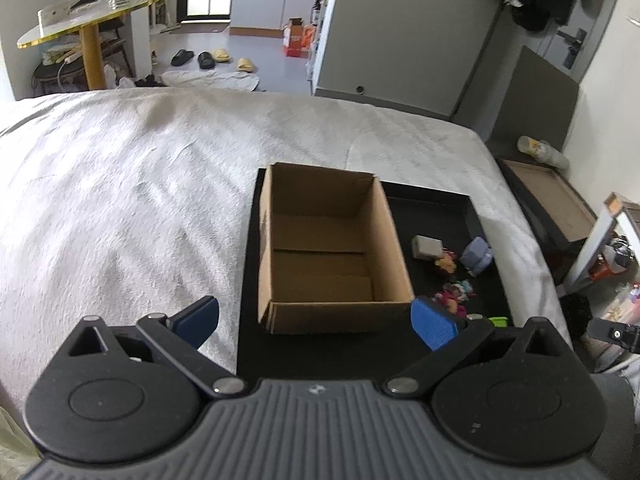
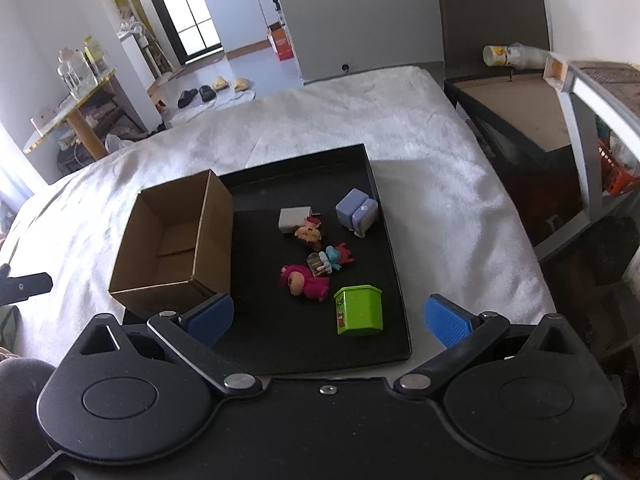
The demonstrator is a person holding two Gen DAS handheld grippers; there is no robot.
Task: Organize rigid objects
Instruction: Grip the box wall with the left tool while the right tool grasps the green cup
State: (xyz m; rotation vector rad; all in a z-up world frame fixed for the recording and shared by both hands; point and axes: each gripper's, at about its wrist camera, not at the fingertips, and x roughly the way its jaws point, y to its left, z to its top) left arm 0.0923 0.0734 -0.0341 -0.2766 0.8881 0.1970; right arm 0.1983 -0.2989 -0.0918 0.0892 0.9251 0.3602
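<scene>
An open, empty cardboard box point(image 1: 328, 248) point(image 2: 176, 240) stands on the left part of a black tray point(image 2: 360, 168) point(image 1: 440, 204) on a white bed. To its right on the tray lie a green box point(image 2: 359, 311), a pink doll point(image 2: 306, 283), a blue and red figure point(image 2: 335, 258), a small doll head point(image 2: 308, 235), a white block point(image 2: 294, 219) point(image 1: 427, 246) and a lilac block point(image 2: 357, 212) point(image 1: 476, 255). My left gripper point(image 1: 316, 322) is open and empty just in front of the cardboard box. My right gripper point(image 2: 328, 318) is open and empty, its fingers either side of the green box, short of it.
The white bed cover point(image 1: 120, 200) spreads to the left and beyond the tray. A dark cabinet point(image 2: 516, 120) stands off the bed's right edge. A round table point(image 1: 88, 20) with jars and slippers point(image 1: 212, 58) on the floor lie past the far edge.
</scene>
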